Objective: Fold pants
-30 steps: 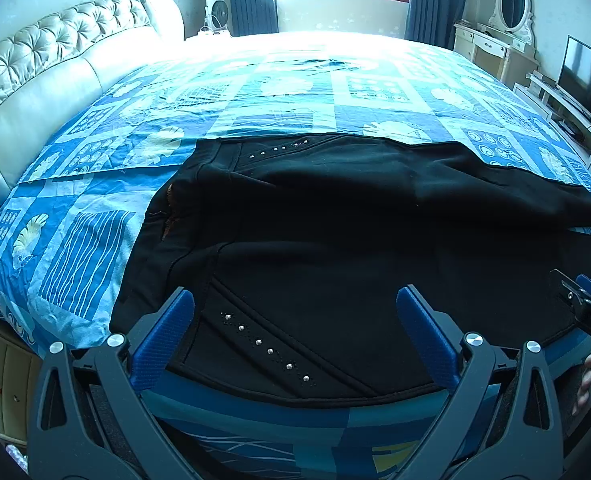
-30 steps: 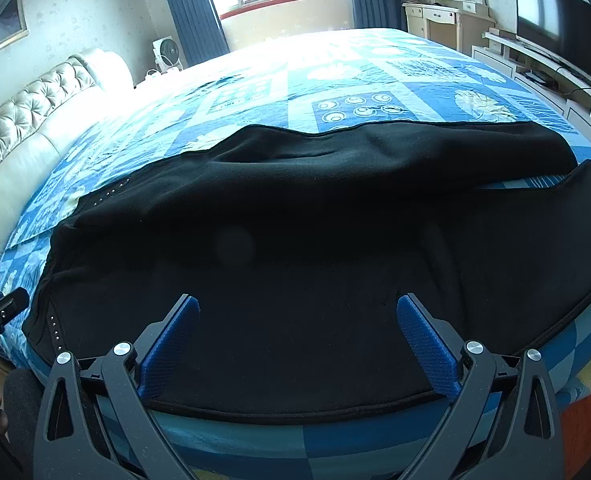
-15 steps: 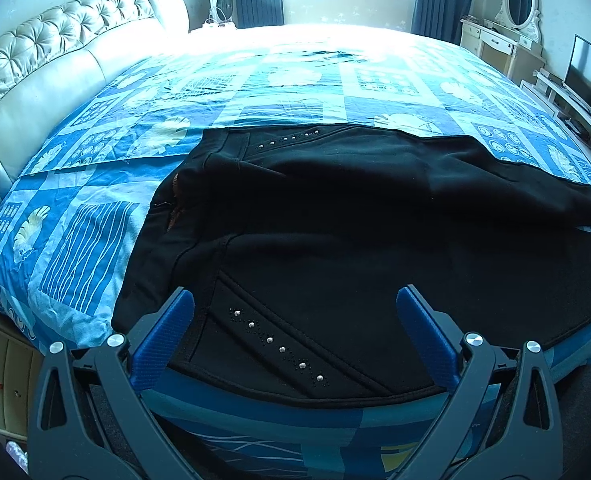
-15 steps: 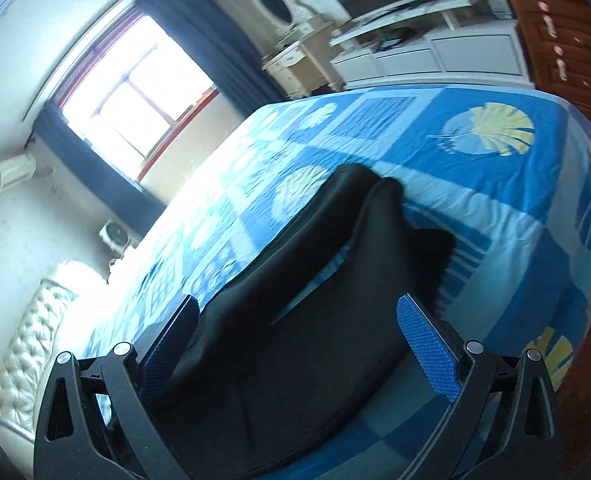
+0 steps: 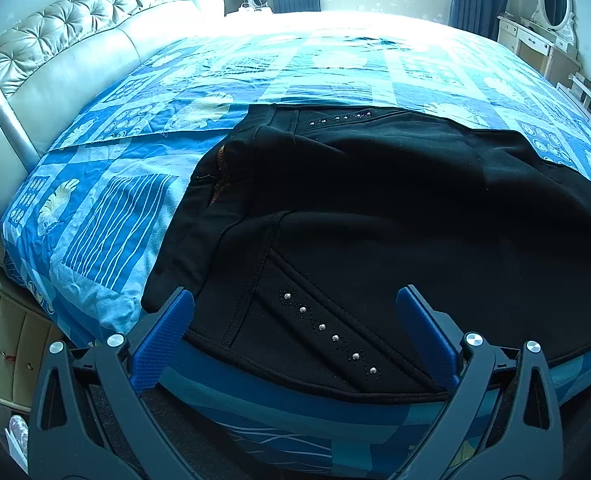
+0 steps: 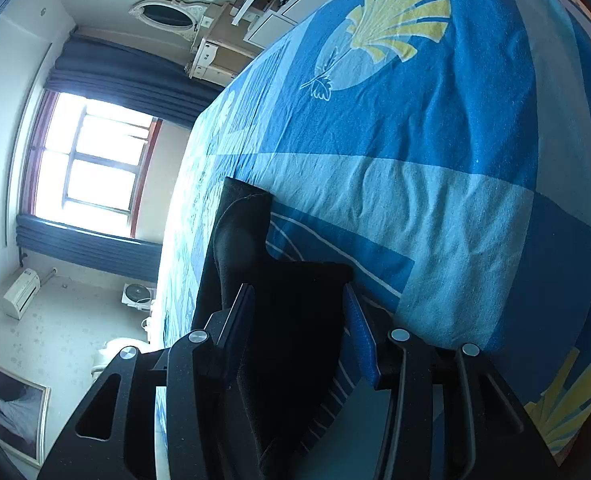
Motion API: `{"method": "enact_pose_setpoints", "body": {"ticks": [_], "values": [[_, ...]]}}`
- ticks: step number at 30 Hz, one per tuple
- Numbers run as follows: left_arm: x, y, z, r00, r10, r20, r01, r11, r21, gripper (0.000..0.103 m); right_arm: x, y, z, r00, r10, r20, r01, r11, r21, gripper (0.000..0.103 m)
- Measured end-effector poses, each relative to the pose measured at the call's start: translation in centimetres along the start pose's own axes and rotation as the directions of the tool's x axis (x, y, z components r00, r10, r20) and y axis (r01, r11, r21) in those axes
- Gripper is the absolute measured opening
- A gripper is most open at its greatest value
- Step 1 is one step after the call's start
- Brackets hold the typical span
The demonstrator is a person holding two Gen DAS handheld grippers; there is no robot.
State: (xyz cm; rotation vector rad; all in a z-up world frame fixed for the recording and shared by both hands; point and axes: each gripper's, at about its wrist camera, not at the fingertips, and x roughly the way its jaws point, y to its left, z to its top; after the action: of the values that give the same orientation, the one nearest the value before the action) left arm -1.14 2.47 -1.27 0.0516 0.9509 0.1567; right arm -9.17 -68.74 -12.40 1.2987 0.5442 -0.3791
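On the bed (image 5: 143, 168), over its blue patterned cover, the black pants (image 5: 375, 220) lie spread flat, waistband toward the headboard (image 5: 75, 40) and both legs running away from it toward the foot. One row of silver studs (image 5: 327, 332) sits at the near edge of the pants, another along the far edge by the waistband. The left gripper (image 5: 295, 328) hovers at the near bed edge, released, its blue pads wide apart and holding nothing, with the studded corner of the pants between them. At the foot end, the right gripper (image 6: 299, 320) is rolled sideways, so the window (image 6: 91, 168) stands on its side behind the bed. Its jaws are narrowed around the end of a pant leg (image 6: 295, 304); whether the pads actually pinch the cloth cannot be told. The other leg end (image 6: 239, 224) lies just beyond, flat on the cover.
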Motion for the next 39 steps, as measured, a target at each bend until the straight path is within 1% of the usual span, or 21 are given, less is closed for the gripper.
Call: {"method": "enact_pose_setpoints", "body": {"ticks": [3, 6, 7, 11, 12, 13, 14, 15, 17, 19, 22, 23, 25, 26, 29, 32, 33, 35, 37, 38, 39], "values": [[0.2, 0.4, 0.1, 1.000, 0.009, -0.006, -0.009, 1.000, -0.010, 0.101, -0.3, -0.5, 0.1, 1.000, 0.011, 0.012, -0.011, 1.000, 0.024, 0.046], [0.3, 0.7, 0.0, 1.000, 0.020, -0.014, -0.021, 1.000, -0.017, 0.101, -1.2, -1.2, 0.2, 0.998, 0.014, 0.062, -0.019, 0.997, 0.075, 0.046], [0.3, 0.8, 0.0, 1.000, 0.024, -0.014, -0.024, 1.000, -0.019, 0.101, -0.9, -1.2, 0.2, 0.999, 0.010, 0.052, -0.013, 0.998, 0.066, 0.046], [0.8, 0.8, 0.1, 0.999, 0.032, -0.023, -0.032, 0.999, -0.016, 0.101, 0.3, 0.3, 0.2, 0.997, -0.076, 0.023, 0.077, 0.994, -0.072, 0.046], [0.9, 0.8, 0.1, 0.999, 0.034, -0.025, -0.035, 0.999, -0.014, 0.101, 0.6, 0.8, 0.1, 0.996, -0.087, 0.015, 0.088, 0.990, -0.112, 0.043], [0.9, 0.7, 0.1, 0.999, 0.036, -0.026, -0.036, 0.999, -0.013, 0.101, 1.0, 1.2, 0.1, 0.996, -0.088, -0.002, 0.087, 0.986, -0.142, 0.036], [0.9, 0.7, 0.1, 0.999, 0.035, -0.026, -0.036, 0.999, -0.014, 0.101, 1.5, 1.2, 0.3, 0.996, -0.085, -0.030, 0.079, 0.986, -0.148, 0.017], [0.9, 0.7, 0.2, 0.999, 0.033, -0.026, -0.034, 0.999, -0.015, 0.101, 1.6, 1.0, 0.4, 0.996, -0.083, -0.045, 0.076, 0.987, -0.145, 0.011], [0.8, 0.7, 0.2, 0.999, 0.032, -0.023, -0.033, 0.999, -0.016, 0.101, 0.9, 1.1, 0.6, 0.996, -0.089, -0.018, 0.084, 0.983, -0.163, 0.011], [0.7, 0.7, 0.2, 0.999, 0.037, -0.020, -0.038, 0.999, -0.012, 0.101, -0.9, 1.3, 1.0, 0.993, -0.104, 0.053, 0.112, 0.973, -0.201, 0.010], [0.7, 0.8, 0.3, 0.999, 0.037, -0.012, -0.037, 0.999, -0.006, 0.101, -3.9, 1.0, 1.9, 0.973, -0.157, 0.167, 0.192, 0.955, -0.224, 0.010], [0.7, 0.8, 0.3, 0.999, 0.036, -0.005, -0.036, 0.999, -0.005, 0.101, -4.3, 0.6, 2.2, 0.966, -0.185, 0.182, 0.225, 0.946, -0.232, 0.010], [0.8, 0.9, 0.4, 1.000, 0.029, 0.010, -0.029, 1.000, 0.002, 0.101, -3.9, -0.7, 2.5, 0.959, -0.232, 0.160, 0.266, 0.933, -0.242, 0.010], [0.9, 0.8, 0.5, 1.000, 0.019, 0.011, -0.019, 1.000, 0.009, 0.101, -3.8, -1.4, 2.4, 0.957, -0.246, 0.152, 0.277, 0.930, -0.243, 0.010], [1.4, 0.8, 0.6, 0.999, -0.047, -0.007, 0.047, 0.999, 0.021, 0.101, -4.1, -2.4, 2.1, 0.963, -0.220, 0.154, 0.248, 0.949, -0.197, 0.010], [2.0, 1.3, 0.4, 0.988, -0.149, -0.043, 0.149, 0.989, 0.000, 0.101, -4.9, -2.6, 1.9, 0.964, -0.213, 0.162, 0.238, 0.958, -0.157, 0.013], [2.3, 1.6, 0.3, 0.982, -0.180, -0.059, 0.179, 0.984, -0.013, 0.101, -5.2, -2.5, 1.8, 0.961, -0.218, 0.172, 0.245, 0.957, -0.155, 0.018], [2.9, 2.1, 0.1, 0.967, -0.237, -0.094, 0.234, 0.971, -0.037, 0.101, -6.4, -2.0, 1.6, 0.942, -0.255, 0.220, 0.293, 0.942, -0.164, 0.019], [3.8, 3.0, 0.1, 0.938, -0.315, -0.142, 0.308, 0.949, -0.071, 0.101, -7.7, -0.8, 1.3, 0.923, -0.269, 0.275, 0.325, 0.927, -0.184, 0.023], [4.1, 3.5, 0.2, 0.923, -0.351, -0.158, 0.341, 0.936, -0.087, 0.101, -8.0, 0.0, 1.0, 0.920, -0.263, 0.290, 0.328, 0.923, -0.204, 0.030], [4.4, 4.0, 0.4, 0.919, -0.360, -0.162, 0.350, 0.932, -0.091, 0.101, -8.1, 1.1, 0.6, 0.923, -0.250, 0.294, 0.323, 0.917, -0.234, 0.036]]}}
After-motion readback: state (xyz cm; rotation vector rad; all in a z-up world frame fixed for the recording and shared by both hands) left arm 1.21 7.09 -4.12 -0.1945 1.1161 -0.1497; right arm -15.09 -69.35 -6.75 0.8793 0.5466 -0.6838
